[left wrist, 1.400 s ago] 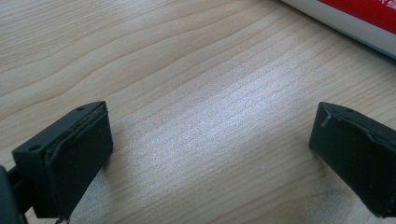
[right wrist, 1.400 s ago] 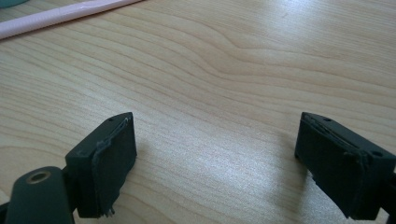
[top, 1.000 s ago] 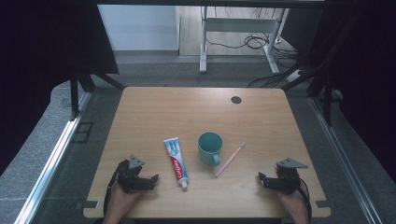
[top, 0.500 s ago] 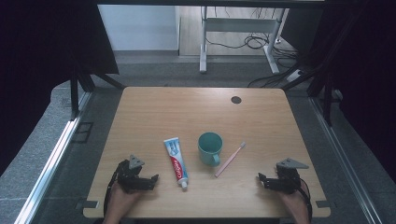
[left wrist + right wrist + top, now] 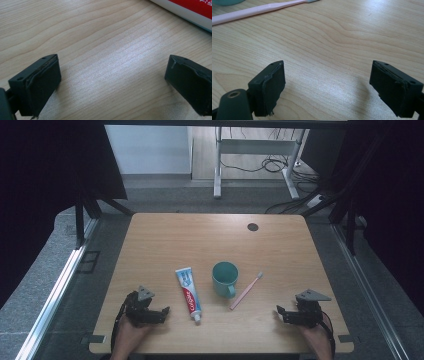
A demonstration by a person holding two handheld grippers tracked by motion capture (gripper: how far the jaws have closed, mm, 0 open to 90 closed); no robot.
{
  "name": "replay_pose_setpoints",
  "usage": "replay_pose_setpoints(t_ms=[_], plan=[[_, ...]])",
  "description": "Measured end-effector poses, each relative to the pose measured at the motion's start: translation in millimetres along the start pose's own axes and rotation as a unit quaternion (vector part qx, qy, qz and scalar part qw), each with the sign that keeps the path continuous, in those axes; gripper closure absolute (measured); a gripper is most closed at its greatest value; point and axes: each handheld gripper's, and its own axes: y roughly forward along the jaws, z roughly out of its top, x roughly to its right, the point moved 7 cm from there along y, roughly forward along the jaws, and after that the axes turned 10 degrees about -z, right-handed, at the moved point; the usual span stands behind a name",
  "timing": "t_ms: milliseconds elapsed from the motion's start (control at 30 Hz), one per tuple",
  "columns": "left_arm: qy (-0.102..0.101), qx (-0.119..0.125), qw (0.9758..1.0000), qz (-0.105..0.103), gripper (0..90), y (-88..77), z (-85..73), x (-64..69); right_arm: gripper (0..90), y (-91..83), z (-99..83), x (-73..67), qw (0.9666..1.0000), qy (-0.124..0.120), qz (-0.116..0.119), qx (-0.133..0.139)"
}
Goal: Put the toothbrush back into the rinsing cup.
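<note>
A teal mug stands near the middle of the wooden table. To its left lies a white, red and blue toothpaste tube, cap toward me; its edge crosses the top right of the left gripper view. A pink toothbrush lies right of the mug, and runs along the top of the right gripper view. My left gripper rests open near the front left, jaws toward the tube. My right gripper rests open at the front right. Bare wood lies between both pairs of jaws.
A dark round grommet sits in the table's far right part. Beyond the table stand a white desk frame and floor cables. Dark curtains hang at both sides.
</note>
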Motion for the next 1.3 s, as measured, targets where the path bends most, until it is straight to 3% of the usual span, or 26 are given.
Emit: replay_pose_setpoints(t_ms=[367, 733, 1067, 1300], plan=[[-0.001, 0.001, 1.0000, 0.001, 1.1, -0.3, 0.1, -0.4, 13.2, -3.6, 4.5, -3.7, 0.9999, -0.010, 0.005, 0.006], [-0.001, 0.001, 1.0000, 0.002, 1.3, -0.3, 0.1, -0.4, 13.2, -9.5, 10.2, -4.6, 0.9999, 0.003, 0.012, 0.010], [-0.001, 0.002, 1.0000, 0.002, 1.5, -0.4, 0.0, -0.4, 13.7, -12.5, 13.0, -10.3, 0.9996, 0.007, 0.025, -0.014], [-0.001, 0.002, 1.0000, 0.003, 1.5, -0.5, -0.1, -0.3, 26.2, -15.4, 17.4, -11.4, 0.9992, 0.008, 0.033, -0.022]])
